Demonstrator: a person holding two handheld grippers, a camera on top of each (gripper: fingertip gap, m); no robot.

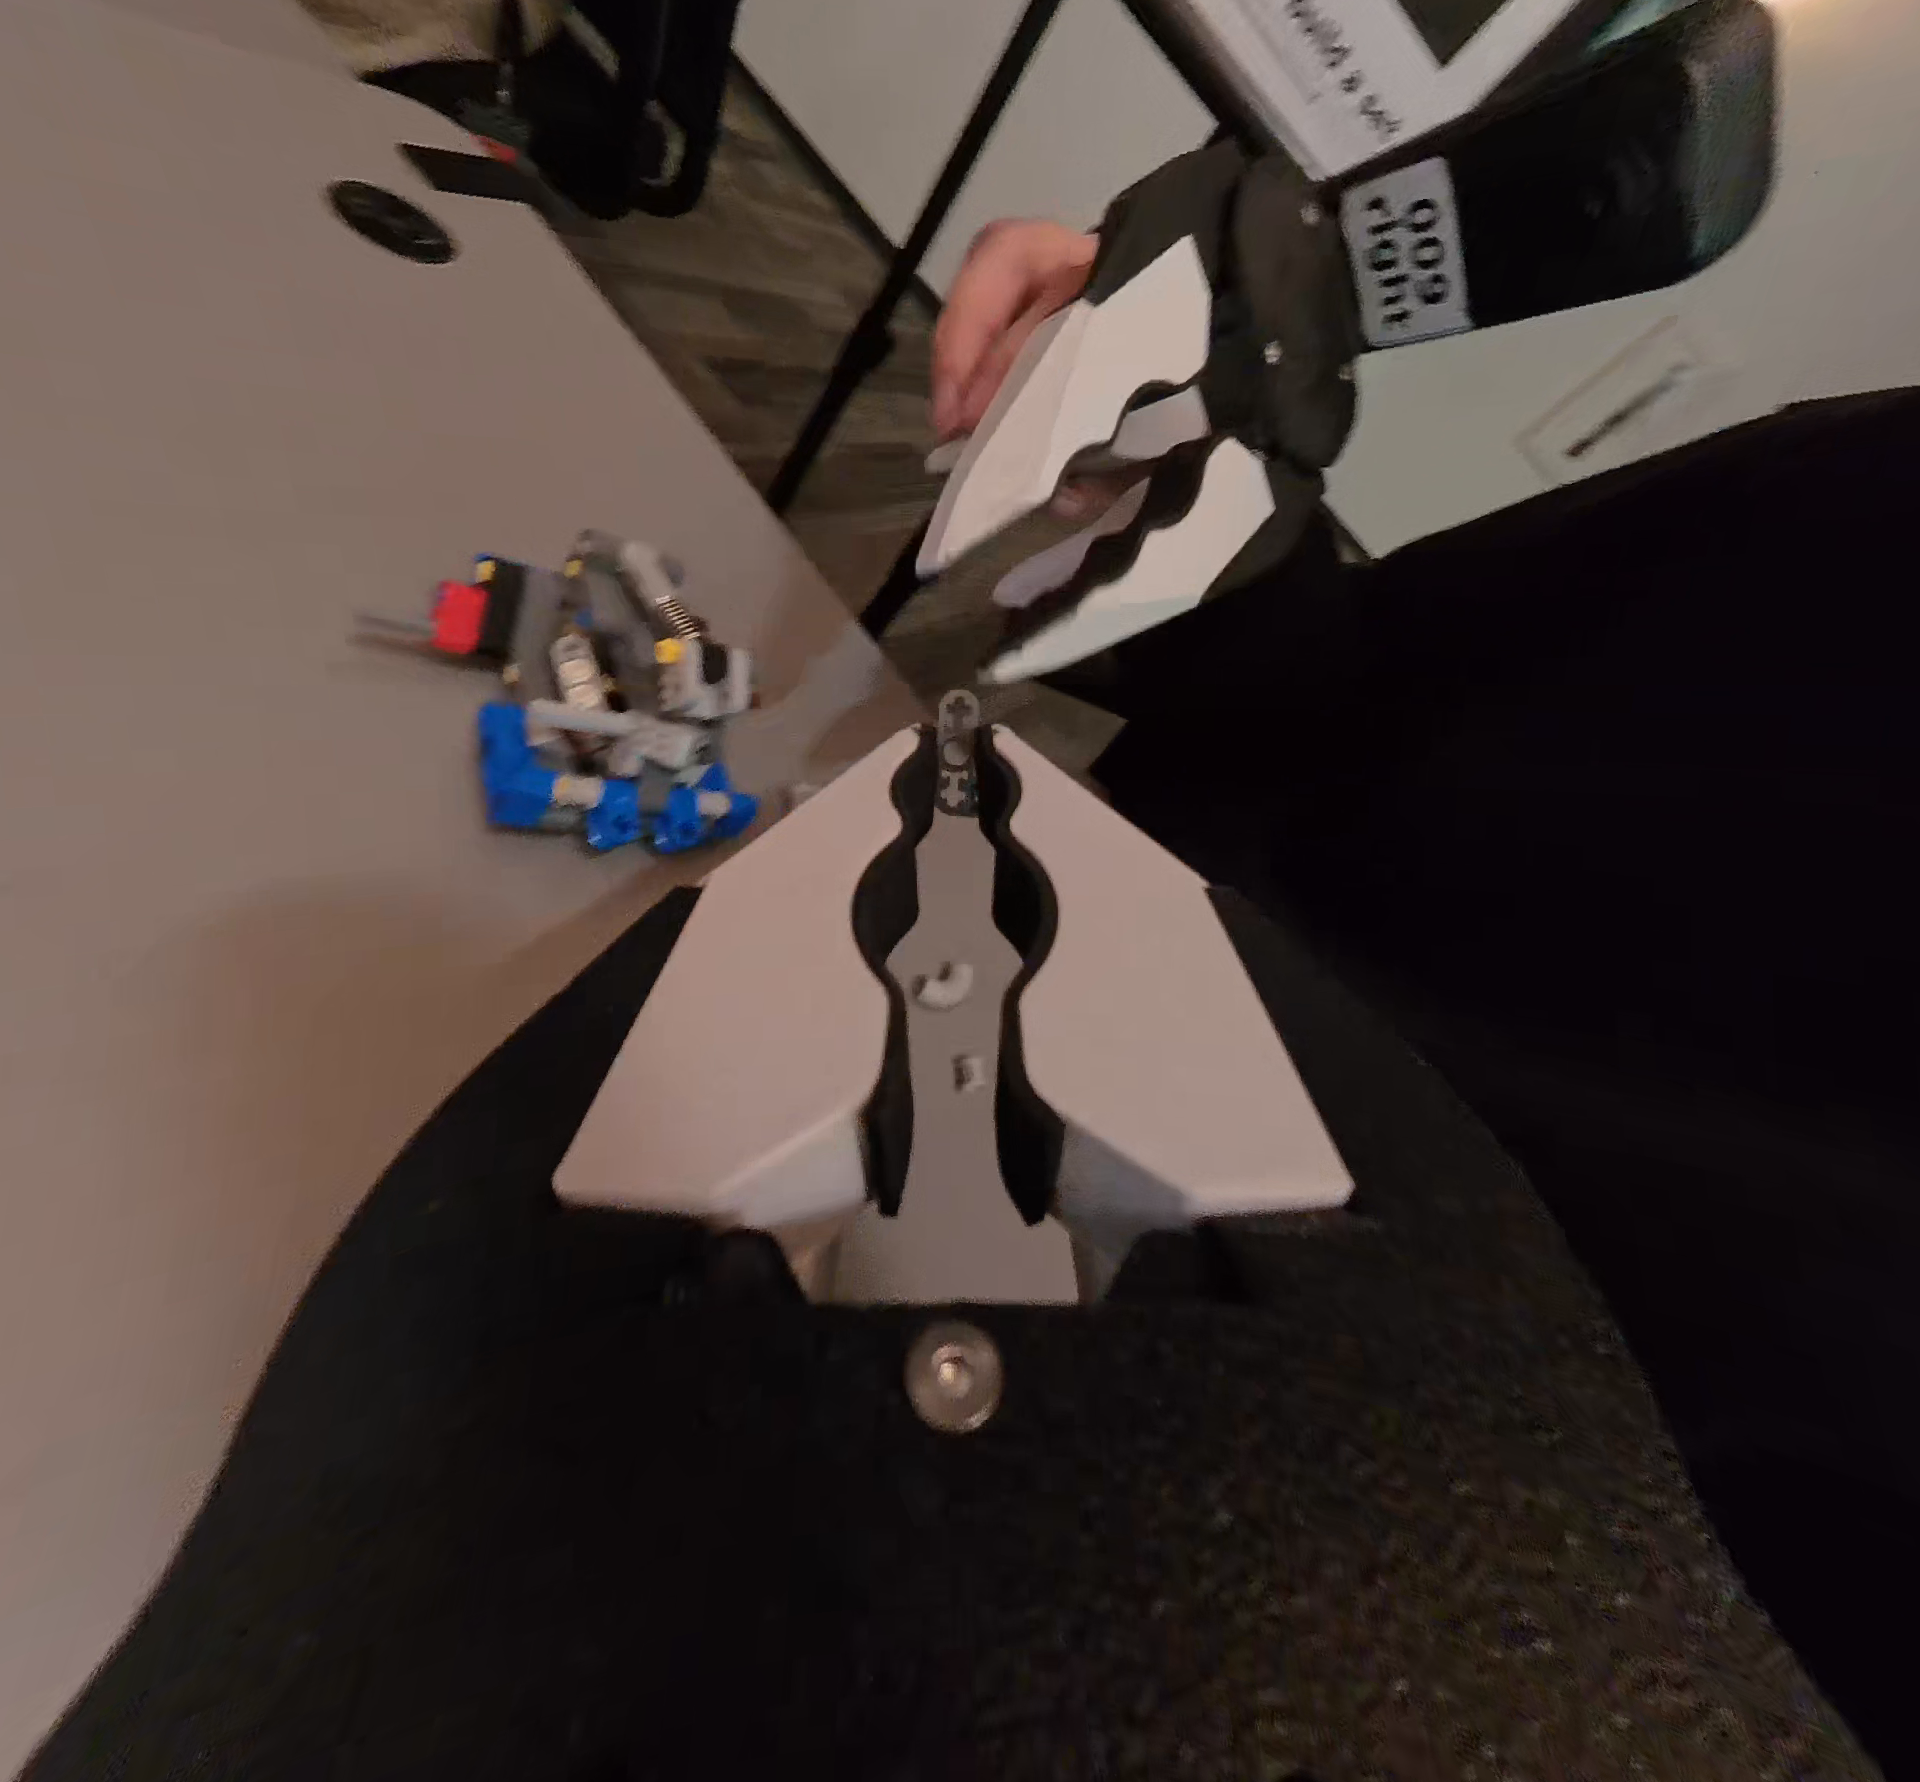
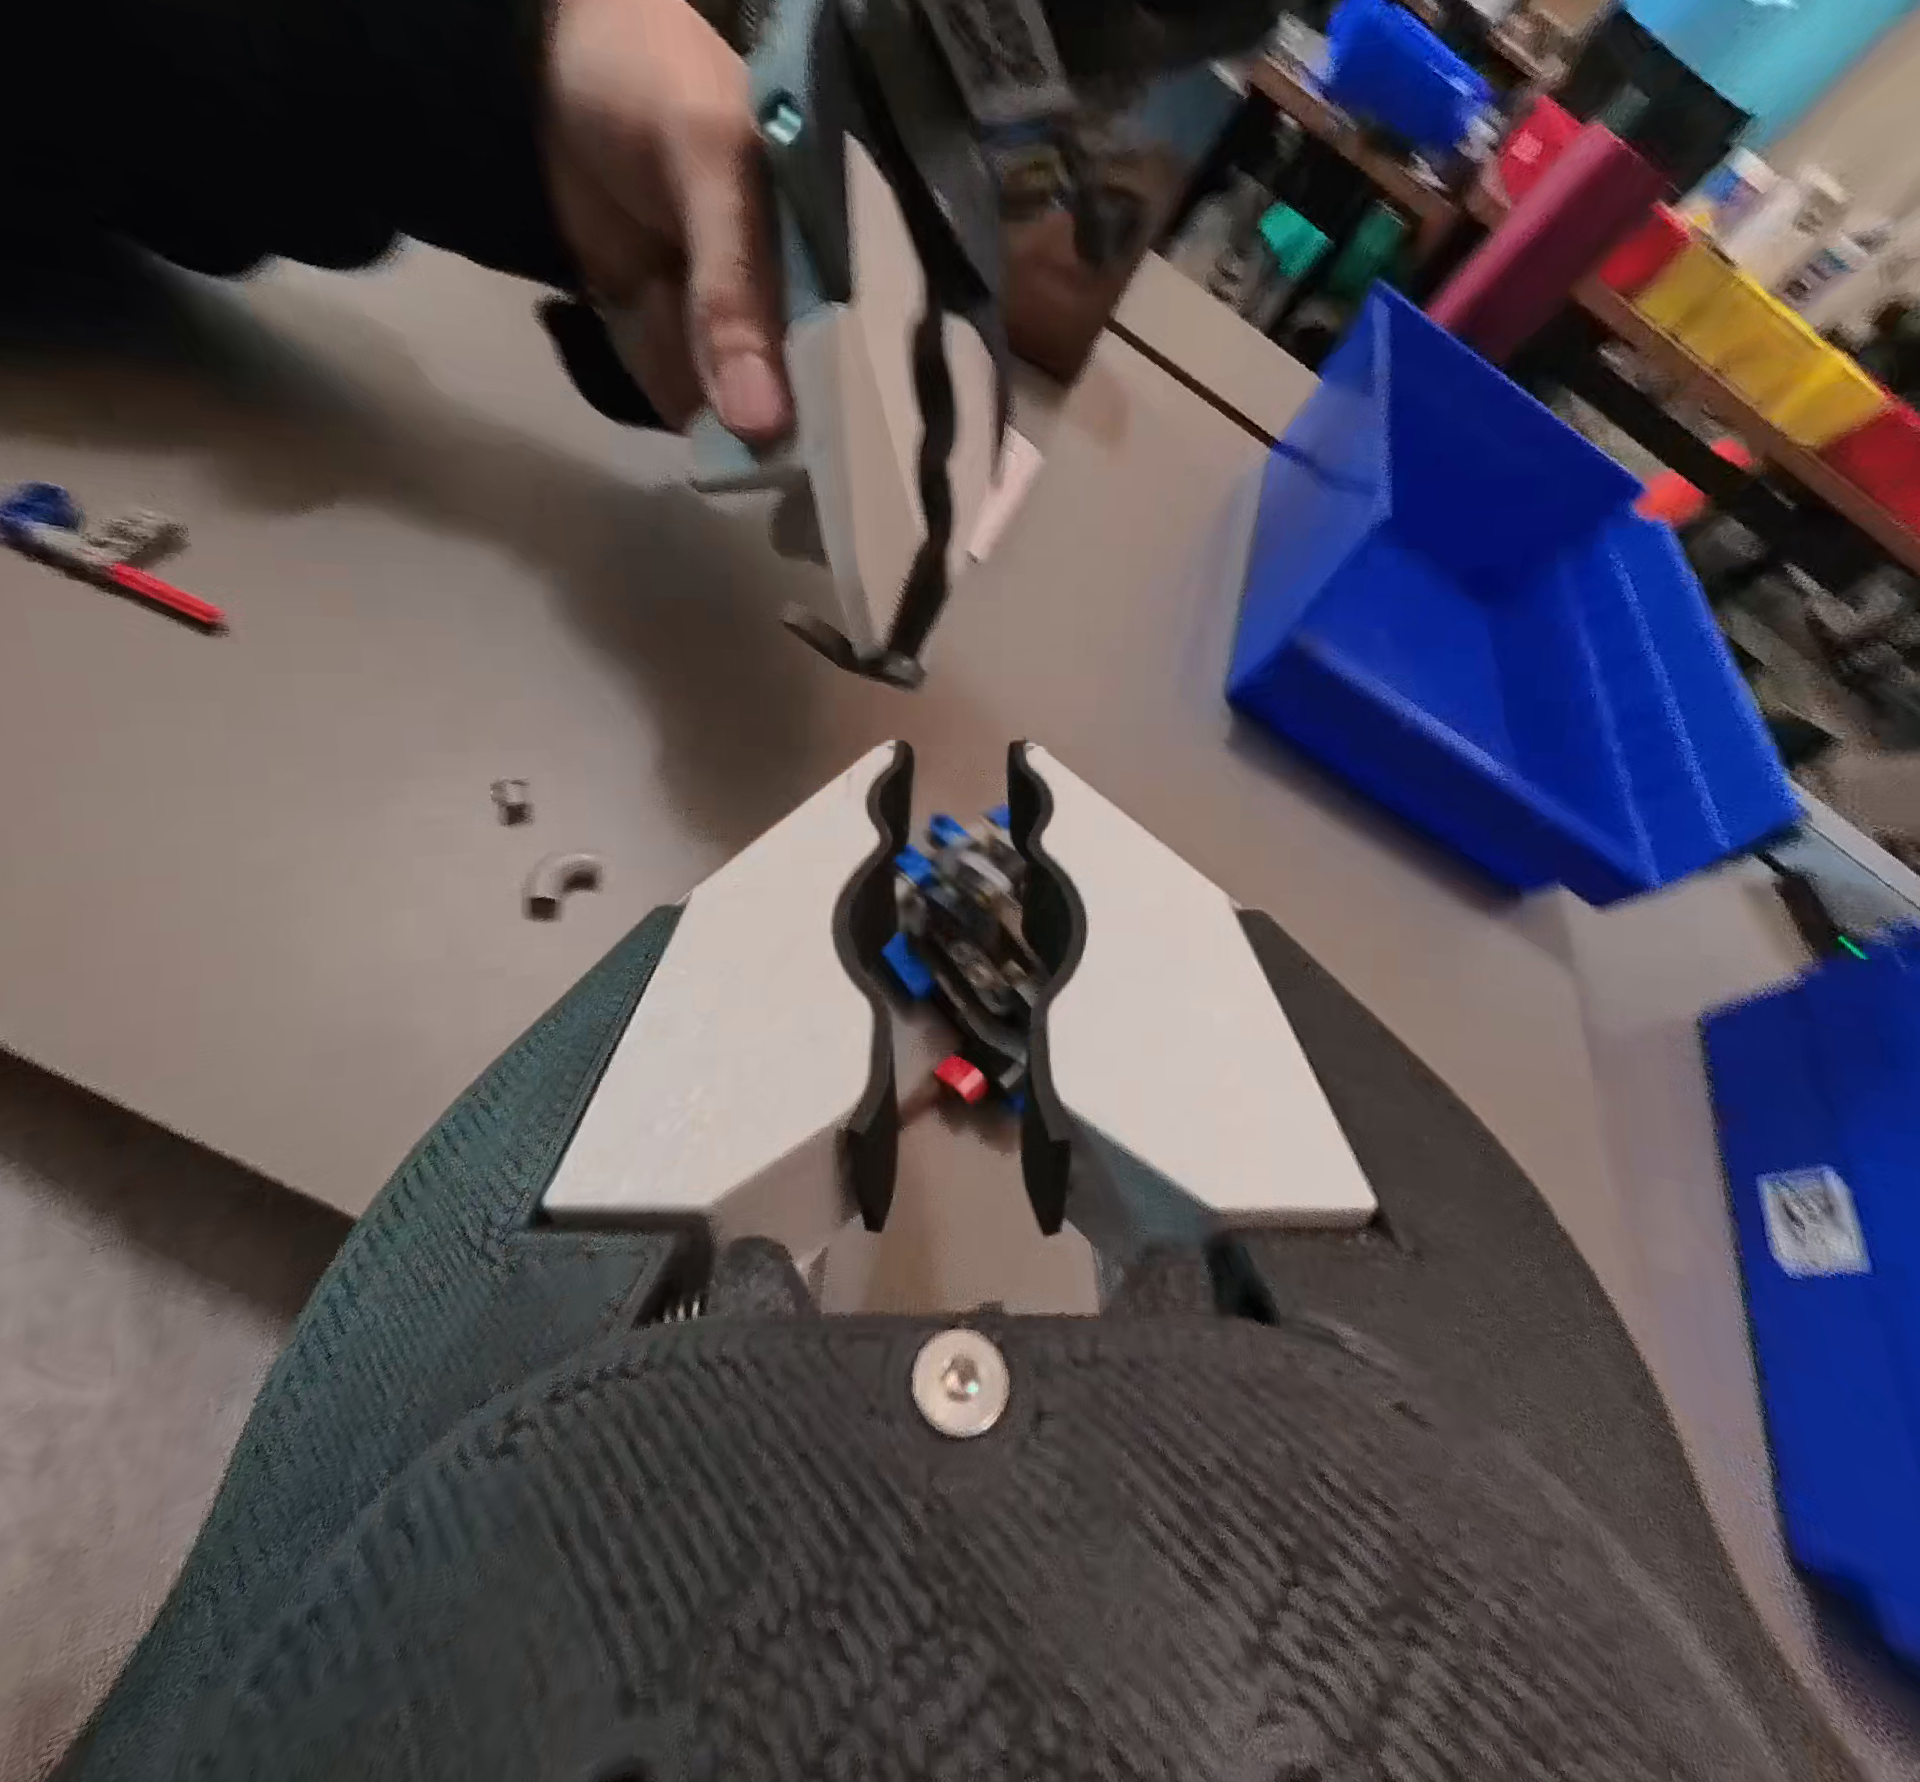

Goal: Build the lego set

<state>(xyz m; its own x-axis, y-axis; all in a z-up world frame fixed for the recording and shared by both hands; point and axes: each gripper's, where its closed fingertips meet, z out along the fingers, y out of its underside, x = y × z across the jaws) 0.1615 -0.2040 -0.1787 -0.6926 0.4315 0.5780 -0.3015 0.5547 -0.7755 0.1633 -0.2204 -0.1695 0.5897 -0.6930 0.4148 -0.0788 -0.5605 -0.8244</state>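
My left gripper (image 1: 957, 740) is shut on a small dark grey flat beam with holes (image 1: 957, 764), whose end sticks out past the tips. The right wrist view shows this gripper (image 2: 883, 657) above the table with the dark piece (image 2: 831, 643) at its tips. My right gripper (image 2: 961, 756) is open with nothing between the pads. Through its gap I see a brick assembly of blue, grey and red parts (image 2: 966, 932) lying on the table below. In the left wrist view that assembly (image 1: 603, 693) lies on the grey table (image 1: 208, 485), and the right gripper (image 1: 961, 620) hovers just beyond my left tips.
Two blue bins (image 2: 1507, 652) (image 2: 1829, 1213) stand at the right. Small grey pieces (image 2: 561, 880) (image 2: 509, 797) and a red and blue part (image 2: 104, 558) lie at the left. A hand (image 2: 665, 205) holds the left gripper. The table edge and a round grommet (image 1: 390, 220) show in the left wrist view. The grippers are tip to tip, or close to it.
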